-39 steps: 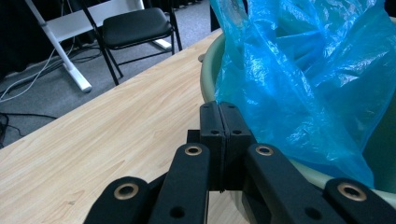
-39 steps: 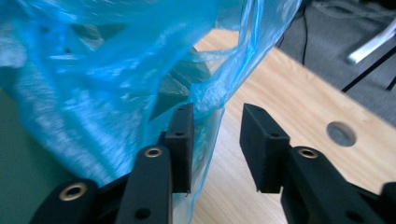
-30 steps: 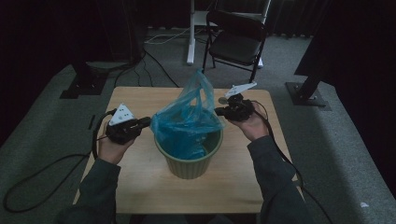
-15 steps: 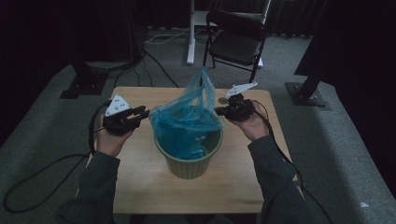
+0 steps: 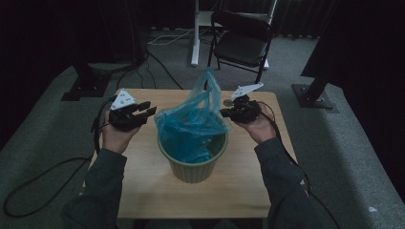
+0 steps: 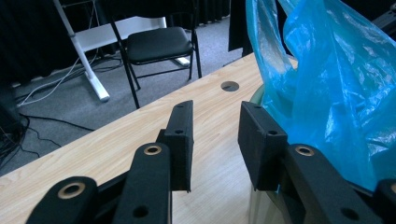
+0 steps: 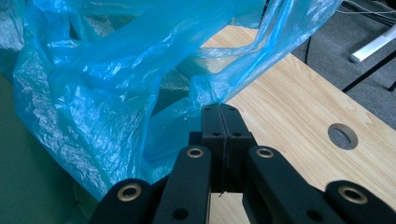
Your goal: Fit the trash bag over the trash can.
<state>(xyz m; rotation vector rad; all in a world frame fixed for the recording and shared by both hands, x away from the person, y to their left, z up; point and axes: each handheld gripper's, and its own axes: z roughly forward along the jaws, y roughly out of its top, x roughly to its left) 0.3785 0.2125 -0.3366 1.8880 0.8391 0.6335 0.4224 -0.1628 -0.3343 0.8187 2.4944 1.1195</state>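
The blue plastic bag [image 5: 193,121] sits in the green bin [image 5: 193,164], which stands near the middle of the wooden table [image 5: 143,191]; the bag's lower part lines the bin and its upper part rises in a crumpled peak above the rim. From the high view I see the table as the largest thing here, with a black folding chair [image 5: 241,40] on the grey floor behind its far edge.

My right gripper [image 5: 224,113] is at the bag's right side, just above the bin's rim. In the right gripper view its jaws are pressed flat together, and a thin fold of the blue film [image 7: 219,100] runs down into the seam between them, so I read it as pinching the bag's edge.

My left gripper [image 5: 152,109] is held to the left of the bag, near it but apart from it. In the left gripper view its jaws stand spread with bare tabletop between them, and the bag [image 6: 327,84] hangs just beside the right-hand jaw.

A small round hole [image 7: 342,136] shows in the tabletop beyond the bag.
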